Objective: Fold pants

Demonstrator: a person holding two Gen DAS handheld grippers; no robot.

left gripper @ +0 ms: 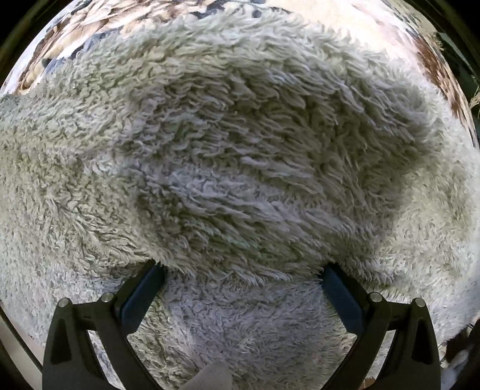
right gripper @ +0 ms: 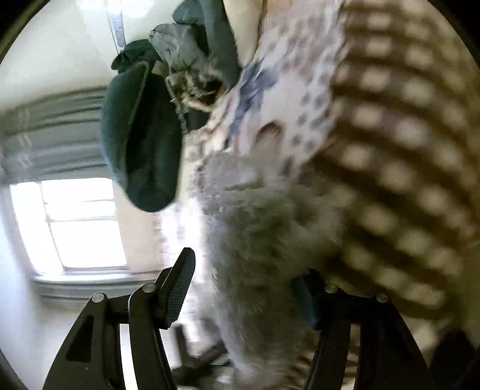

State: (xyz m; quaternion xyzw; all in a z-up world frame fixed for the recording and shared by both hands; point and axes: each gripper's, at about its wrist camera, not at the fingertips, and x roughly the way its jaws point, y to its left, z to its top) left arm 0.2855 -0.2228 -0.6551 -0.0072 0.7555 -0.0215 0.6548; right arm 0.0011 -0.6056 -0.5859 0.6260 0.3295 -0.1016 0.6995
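The left wrist view is filled almost wholly by the fleece pants (left gripper: 234, 156), a grey, shaggy pile spread over a patterned bed cover (left gripper: 90, 27) whose brown and blue print is seen only along the upper rim; the left gripper (left gripper: 243, 270) is pointed straight down at the fabric, its two fingers (left gripper: 144, 294) held wide apart with the tips sunk into the pile, and a raised hump of fleece is seen between them; the blue pads are not seen to be pressed together on it.

In the right wrist view, which is blurred, the right gripper (right gripper: 246, 270) is tilted steeply; its fingers (right gripper: 180, 285) are spread, and a hanging fold of the same grey pants (right gripper: 264, 240) is seen between them; the fold lies against the right-hand pad, while the left-hand pad is clear of it, so no pinch can be made out. A brown-checked cover (right gripper: 405, 150) is seen beside the fleece, dark green and grey clothes (right gripper: 141, 135) beyond it, and a bright window (right gripper: 81, 222) at the left.
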